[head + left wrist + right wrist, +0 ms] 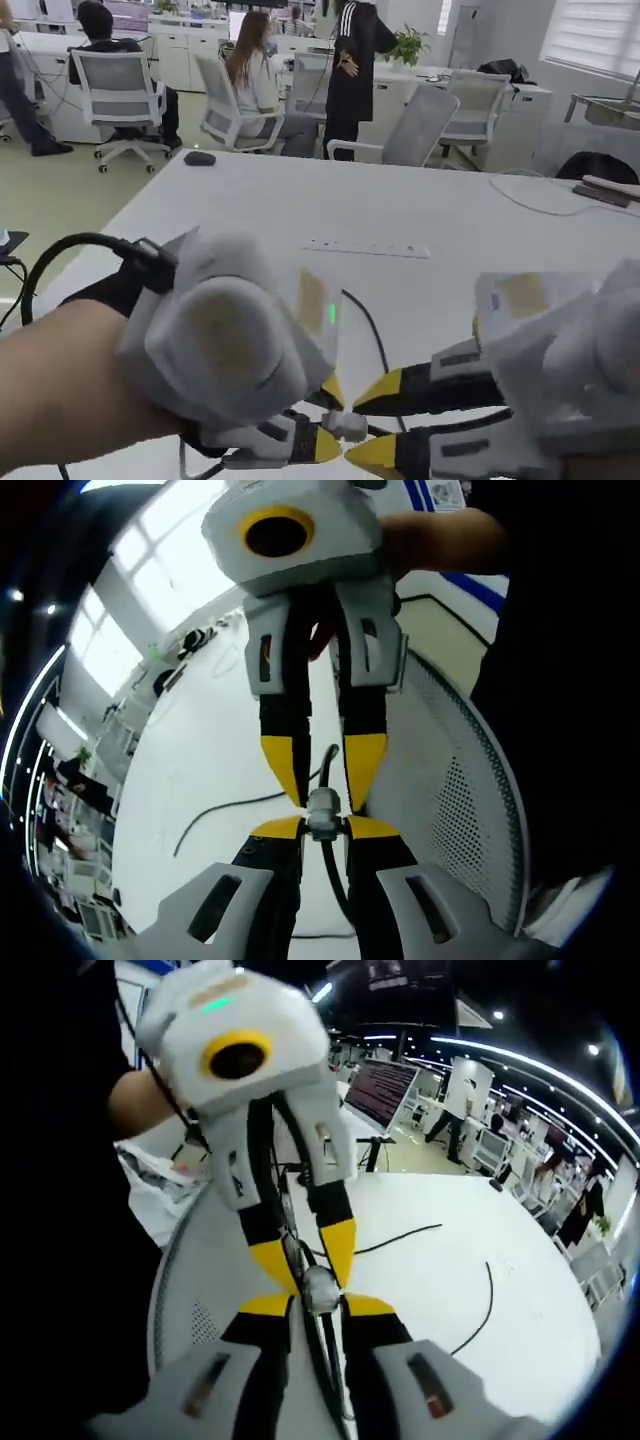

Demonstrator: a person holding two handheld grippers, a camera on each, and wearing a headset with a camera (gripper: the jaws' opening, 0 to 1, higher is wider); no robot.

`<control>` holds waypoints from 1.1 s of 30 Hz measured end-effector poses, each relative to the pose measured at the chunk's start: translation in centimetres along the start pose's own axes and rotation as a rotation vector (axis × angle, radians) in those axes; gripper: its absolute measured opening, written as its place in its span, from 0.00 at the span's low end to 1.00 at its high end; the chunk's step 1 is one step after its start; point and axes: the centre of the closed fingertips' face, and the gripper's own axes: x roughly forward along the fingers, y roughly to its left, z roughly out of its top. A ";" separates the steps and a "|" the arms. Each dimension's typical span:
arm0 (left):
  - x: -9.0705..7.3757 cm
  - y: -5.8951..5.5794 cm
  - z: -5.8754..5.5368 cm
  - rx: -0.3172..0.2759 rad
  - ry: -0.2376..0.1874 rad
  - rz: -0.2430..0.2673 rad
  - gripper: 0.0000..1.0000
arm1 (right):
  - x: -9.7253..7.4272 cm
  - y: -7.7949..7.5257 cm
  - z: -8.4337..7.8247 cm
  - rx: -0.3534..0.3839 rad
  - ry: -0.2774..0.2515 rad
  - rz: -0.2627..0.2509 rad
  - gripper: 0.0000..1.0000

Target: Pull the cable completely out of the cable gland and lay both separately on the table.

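Two grippers meet tip to tip low over the white counter [300,200]. The left gripper [323,828] and the right gripper [318,1305] are both clenched on the cable gland [346,424], one from each side, their yellow tips nearly touching. The gland is a small grey rounded fitting held above the counter between the tips. The thin, glossy black cable [372,330] is threaded through it and runs on between the jaws in each gripper view. Bulky white gripper housings crowd the head view and hide much of the near counter.

Beyond them lie a flat white power strip [370,247] and, farther off, a dark mouse [199,158]. A perforated white mesh panel [450,780] sits just beside the counter edge. Loose black cable lengths [400,1238] curve across the smooth top. White office chairs [117,85] and people fill the room behind.
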 end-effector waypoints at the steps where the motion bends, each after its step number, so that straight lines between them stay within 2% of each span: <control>1: 0.0 -0.1 0.0 0.012 0.006 0.004 0.16 | -0.1 0.1 0.0 0.021 -0.005 0.013 0.18; 2: -0.1 0.2 0.0 0.053 0.014 0.033 0.16 | -0.1 0.3 0.0 0.067 -0.029 0.039 0.19; 4: -0.2 0.2 0.1 0.088 0.016 0.056 0.16 | 0.0 0.3 -0.3 0.144 -0.042 0.067 0.21; 5: -0.3 0.0 0.2 0.100 0.014 0.064 0.16 | -0.1 0.1 0.0 0.157 -0.072 0.068 0.20; 8: -0.2 -0.2 0.4 0.120 0.010 0.076 0.16 | -0.3 0.0 1.0 0.256 -0.169 0.096 0.17; 9: -0.2 -0.1 0.4 0.128 0.012 0.088 0.16 | -0.4 0.0 0.5 0.275 -0.147 0.089 0.17; 12: -0.1 0.4 0.6 0.139 0.002 0.124 0.16 | -0.1 -0.2 0.0 0.235 -0.122 0.071 0.16; 16: 0.2 0.3 0.4 0.140 0.019 0.120 0.16 | 0.1 0.1 0.0 0.214 -0.109 0.074 0.14; 21: 0.3 0.2 0.3 0.125 0.015 0.112 0.16 | 0.2 0.2 -1.5 0.166 -0.035 0.077 0.13; 25: 0.4 0.3 0.2 0.123 0.015 0.113 0.16 | 0.4 0.0 -1.7 0.176 -0.036 0.080 0.12; 28: 0.4 0.3 0.1 0.119 0.020 0.102 0.16 | 0.4 -0.2 -1.4 0.177 -0.039 0.078 0.16; 32: 0.3 0.5 0.0 0.119 0.023 0.105 0.16 | 0.5 0.1 -1.1 0.157 -0.041 0.099 0.11; 33: 0.3 0.5 0.0 0.114 0.025 0.099 0.16 | 0.6 -0.1 -1.2 0.151 -0.036 0.088 0.11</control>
